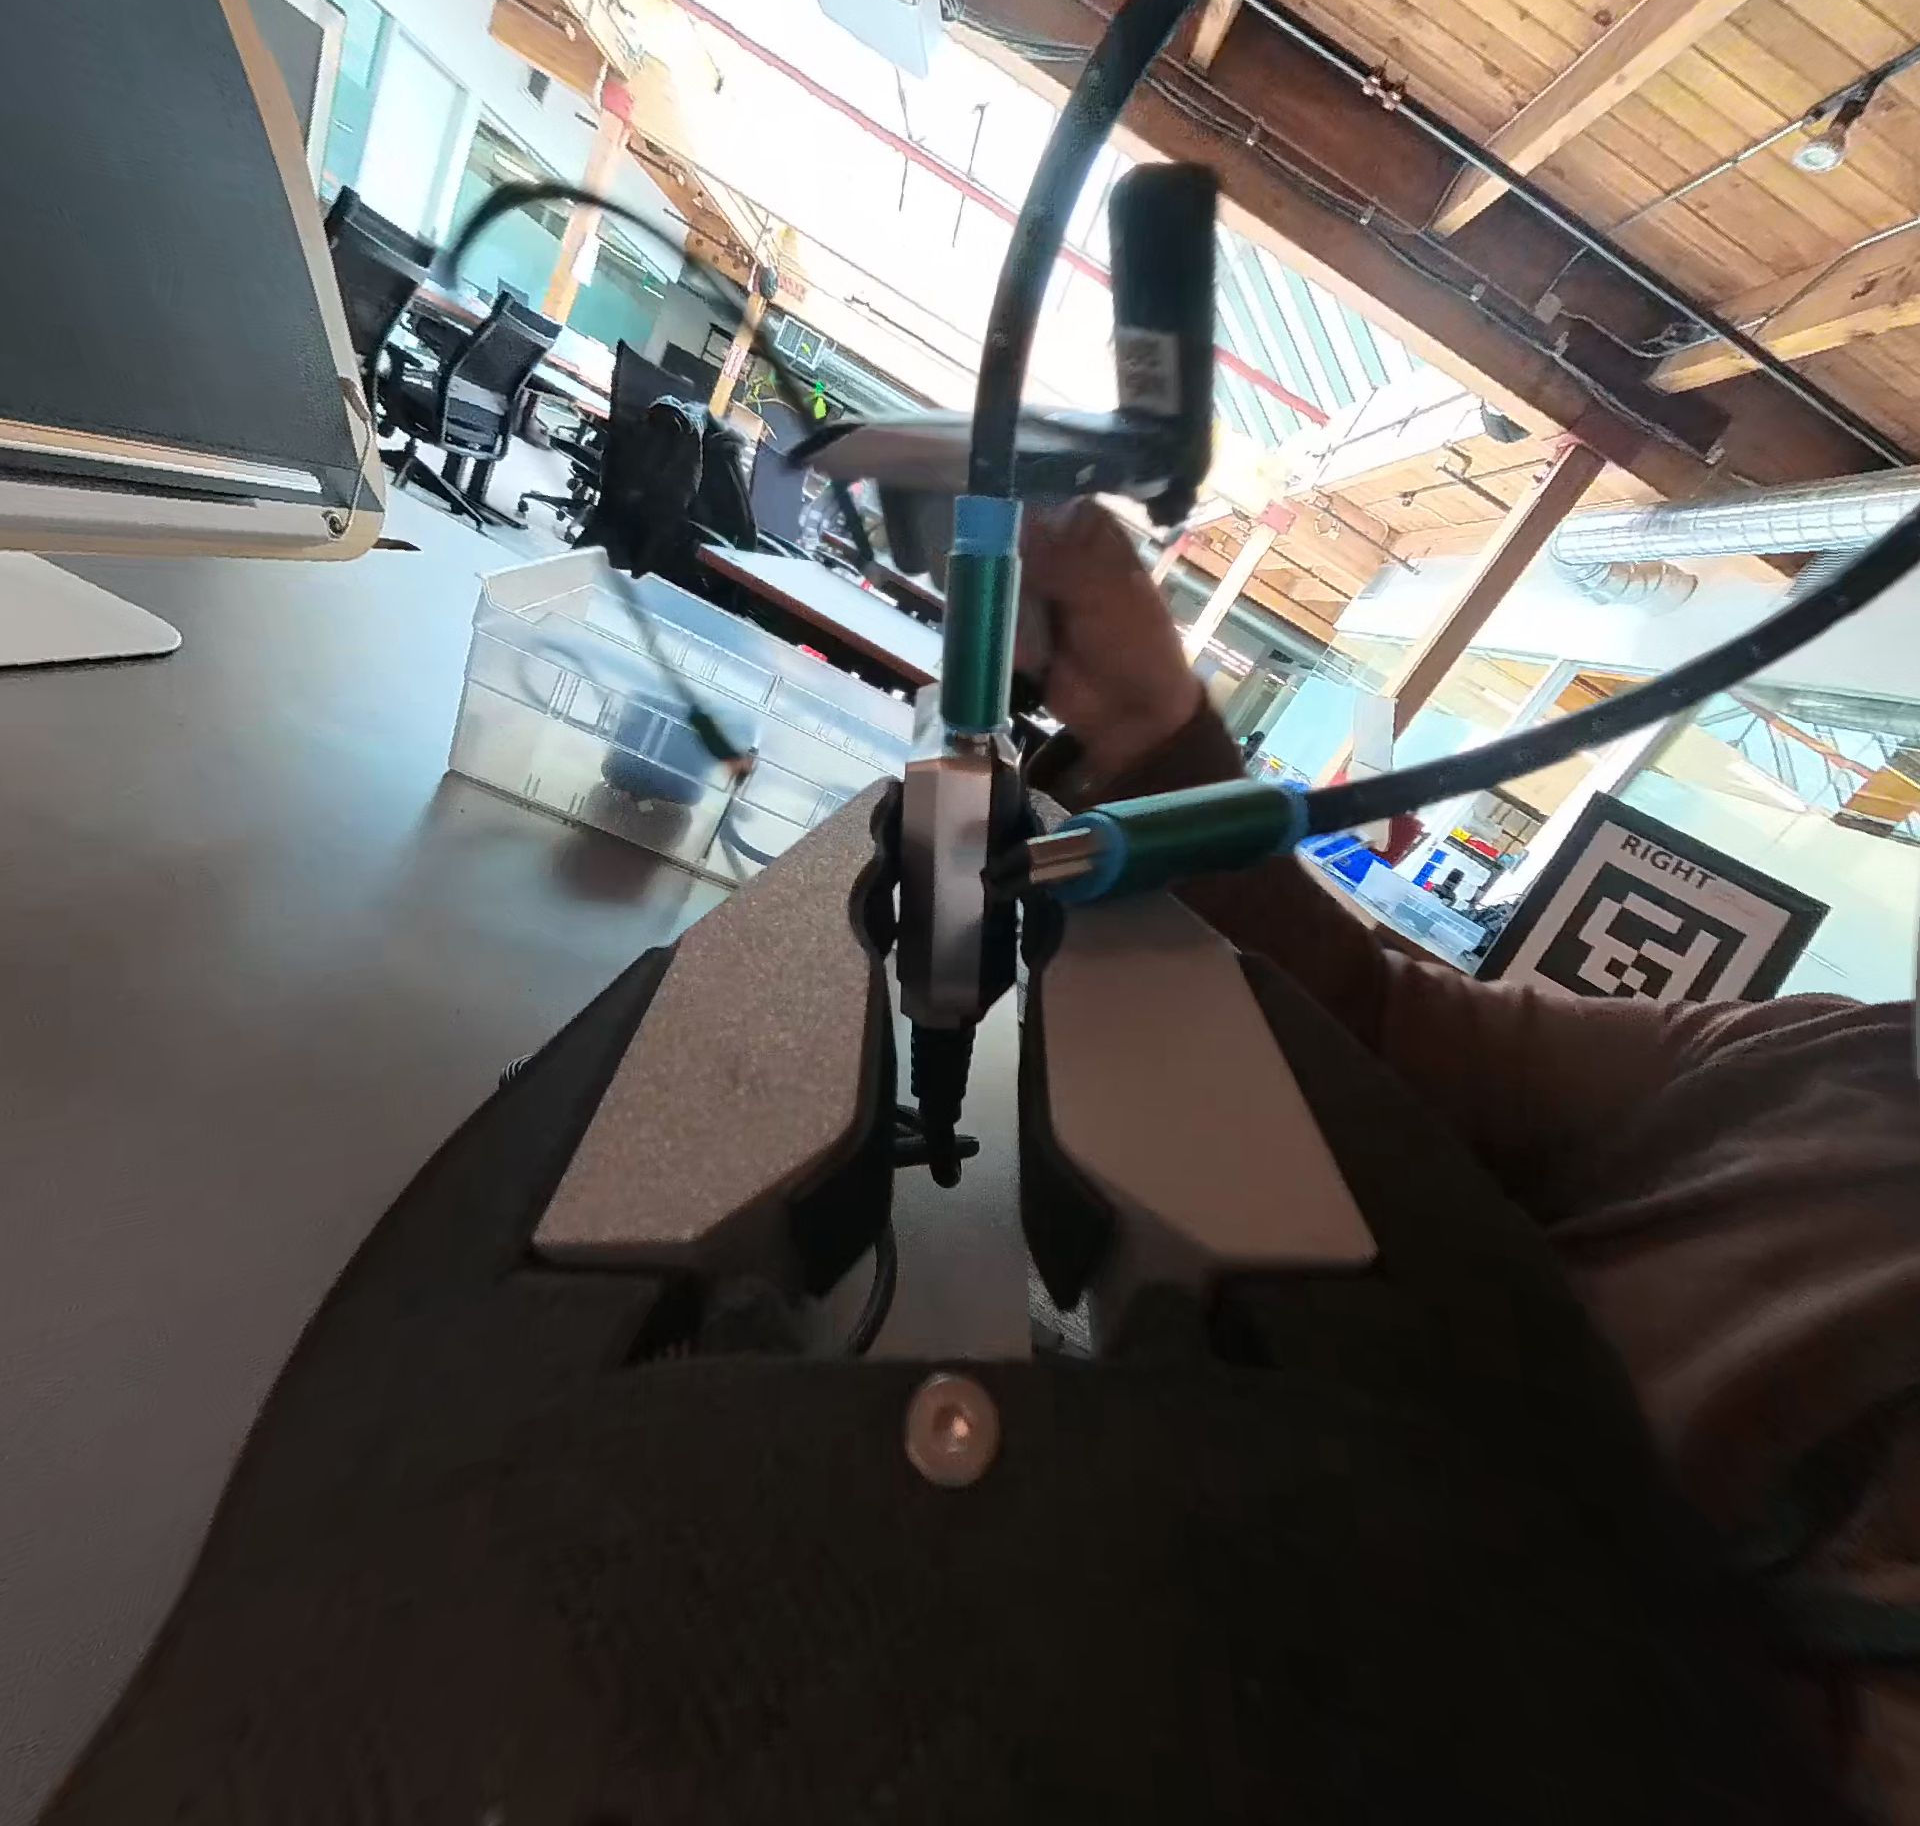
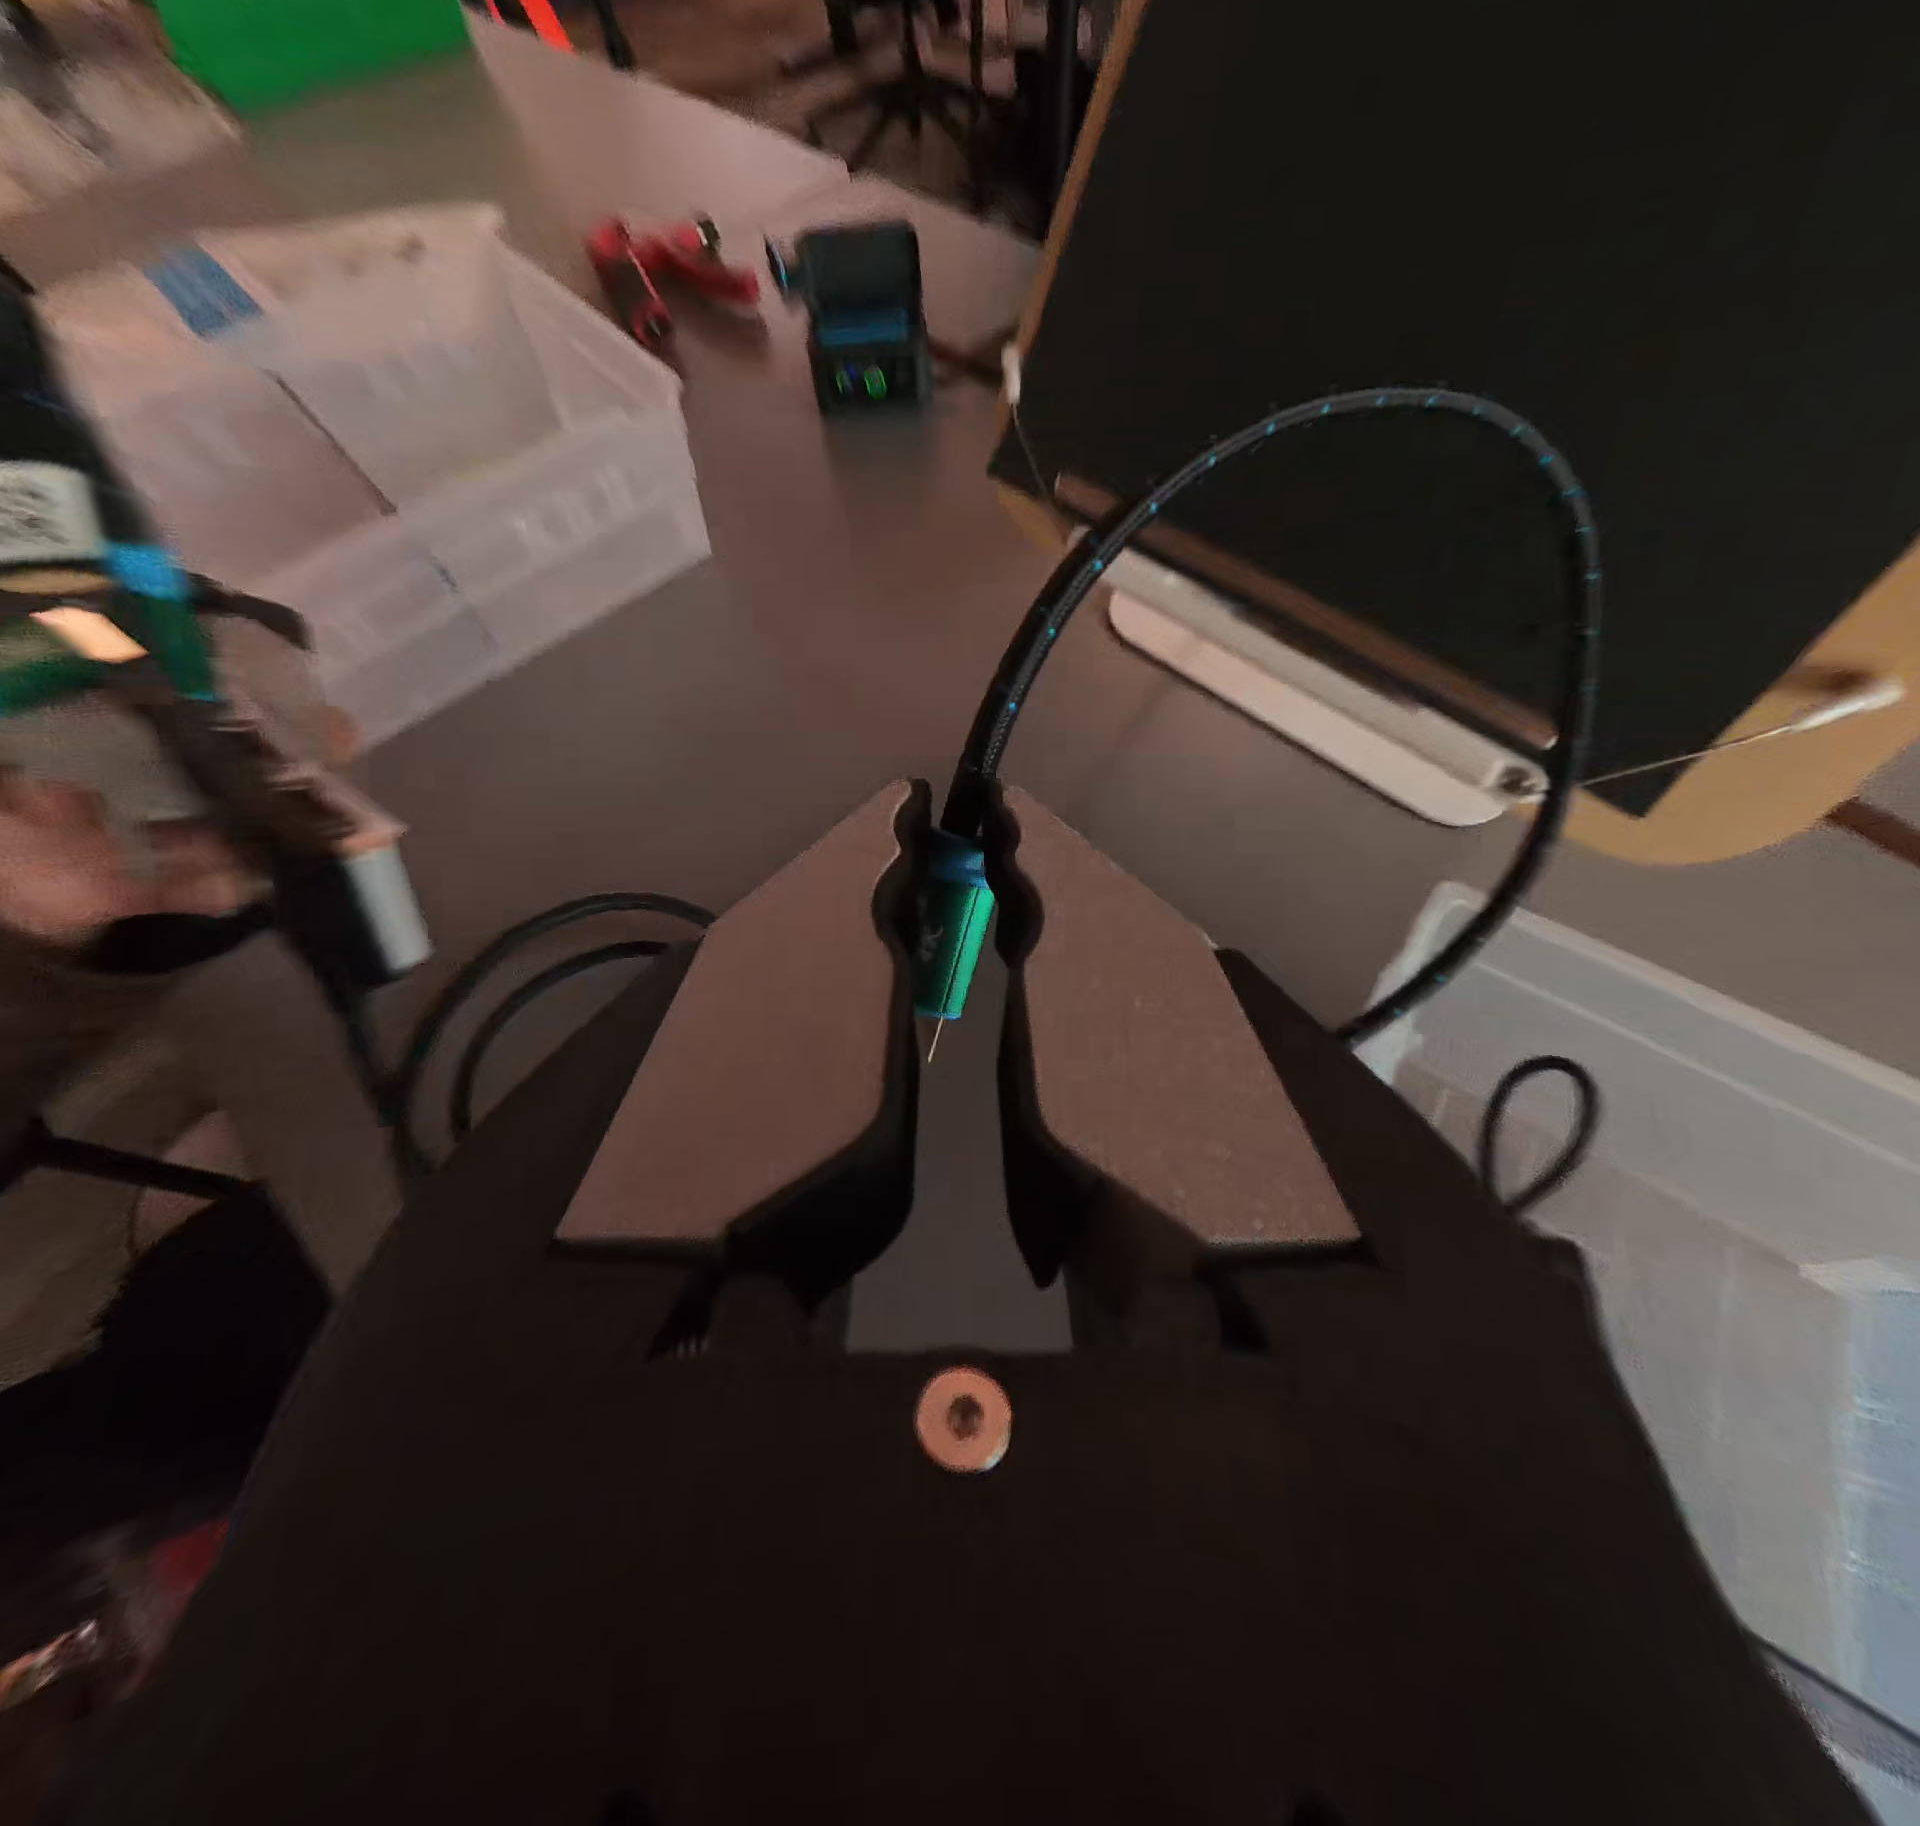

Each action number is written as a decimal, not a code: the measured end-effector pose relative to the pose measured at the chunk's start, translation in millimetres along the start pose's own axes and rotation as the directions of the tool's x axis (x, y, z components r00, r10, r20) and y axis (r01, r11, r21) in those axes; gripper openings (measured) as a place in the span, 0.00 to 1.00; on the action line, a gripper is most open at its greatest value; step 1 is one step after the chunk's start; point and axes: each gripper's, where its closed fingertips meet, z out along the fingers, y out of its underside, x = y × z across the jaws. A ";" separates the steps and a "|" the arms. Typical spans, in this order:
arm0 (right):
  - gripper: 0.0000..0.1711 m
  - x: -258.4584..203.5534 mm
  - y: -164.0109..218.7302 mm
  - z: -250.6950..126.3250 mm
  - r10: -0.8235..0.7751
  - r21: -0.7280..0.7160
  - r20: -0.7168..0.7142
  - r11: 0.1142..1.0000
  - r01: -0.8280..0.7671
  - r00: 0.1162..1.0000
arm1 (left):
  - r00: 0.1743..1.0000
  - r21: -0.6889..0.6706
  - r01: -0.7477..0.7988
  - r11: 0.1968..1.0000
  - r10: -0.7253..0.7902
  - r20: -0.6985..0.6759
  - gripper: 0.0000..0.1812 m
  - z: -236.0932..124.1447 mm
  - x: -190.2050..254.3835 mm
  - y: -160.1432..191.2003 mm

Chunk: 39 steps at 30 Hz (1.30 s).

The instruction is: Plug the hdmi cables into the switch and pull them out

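My left gripper (image 1: 954, 820) is shut on the silver HDMI switch (image 1: 940, 893), held edge-on above the dark table (image 1: 260, 945). A green HDMI plug (image 1: 977, 633) with blue tape is plugged into the switch's top end, and its black cable (image 1: 1039, 249) arcs upward. A second green plug (image 1: 1174, 841) is out of the switch, its metal tip close to my left gripper's right finger. In the right wrist view my right gripper (image 2: 956, 800) is shut on a green plug (image 2: 951, 929), and its braided cable (image 2: 1403, 394) loops up and right. The taped plug (image 2: 156, 623) shows blurred at the left.
A monitor (image 1: 156, 218) stands on the left and shows at the right in the right wrist view (image 2: 1507, 218). A clear plastic bin (image 1: 665, 706) is ahead. A black device with green lights (image 2: 868, 322), a red tool (image 2: 665, 270) and a white bin (image 2: 1662, 1101) are on the table. A person's sleeve (image 1: 1558, 1153) is at the right. The left gripper's tips are roughly 15 cm from the right gripper's.
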 end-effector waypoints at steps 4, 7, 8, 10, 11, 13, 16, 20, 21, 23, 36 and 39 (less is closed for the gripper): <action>0.03 4.7 -39.3 -92.3 -0.052 0.072 -0.021 0.996 0.053 0.998 | 1.000 0.015 -0.007 1.000 0.007 0.003 0.09 -3.7 3.3 -5.0; 0.03 -0.2 -41.5 -146.9 -0.057 0.019 0.054 0.998 0.056 0.997 | 1.000 0.032 -0.009 0.999 0.009 0.000 0.09 -7.0 5.5 -9.5; 0.04 0.8 -37.1 -160.3 -0.064 -0.018 0.072 0.998 0.065 0.995 | 1.000 0.035 -0.007 0.999 0.007 -0.001 0.09 -7.5 5.6 -10.1; 0.04 7.8 -17.5 -177.2 -0.075 -0.133 0.104 0.987 0.089 0.992 | 1.000 0.038 -0.002 0.999 0.002 -0.002 0.09 -7.0 5.1 -10.2; 0.04 11.3 -3.7 -180.6 -0.073 -0.200 0.131 0.975 0.099 0.989 | 1.000 0.036 0.000 0.999 0.000 -0.003 0.09 -5.7 5.2 -9.6; 0.03 19.6 31.4 -178.4 -0.025 -0.353 0.181 0.931 0.088 0.983 | 1.000 0.029 0.000 1.000 0.000 -0.010 0.09 -2.2 6.4 -7.4; 0.04 42.1 98.4 -157.6 0.067 -0.589 0.177 0.806 0.051 0.982 | 1.000 0.025 -0.004 1.000 0.004 -0.004 0.09 2.2 6.4 -5.2; 0.04 77.6 191.6 -111.4 0.079 -0.792 0.082 0.610 0.017 0.994 | 1.000 0.020 -0.007 1.000 0.007 0.026 0.09 6.4 -0.3 -1.1; 0.04 81.2 205.1 -99.8 0.086 -0.804 0.069 0.594 0.004 0.994 | 1.000 0.016 -0.006 1.000 0.005 0.026 0.09 7.8 -1.3 0.7; 0.04 76.0 215.5 -89.6 0.147 -0.821 0.061 0.569 -0.034 0.987 | 1.000 0.005 0.002 1.000 -0.002 0.015 0.09 10.1 -1.4 4.7; 0.25 -113.1 21.2 -38.2 -0.104 -0.028 0.446 0.991 0.130 0.889 | 0.993 -0.049 0.044 0.998 -0.049 -0.107 0.09 29.7 11.7 23.5; 0.23 -148.1 17.1 -8.7 -0.128 0.012 0.506 0.990 0.142 0.853 | 0.992 -0.062 0.045 0.997 -0.051 -0.113 0.10 33.7 16.2 28.4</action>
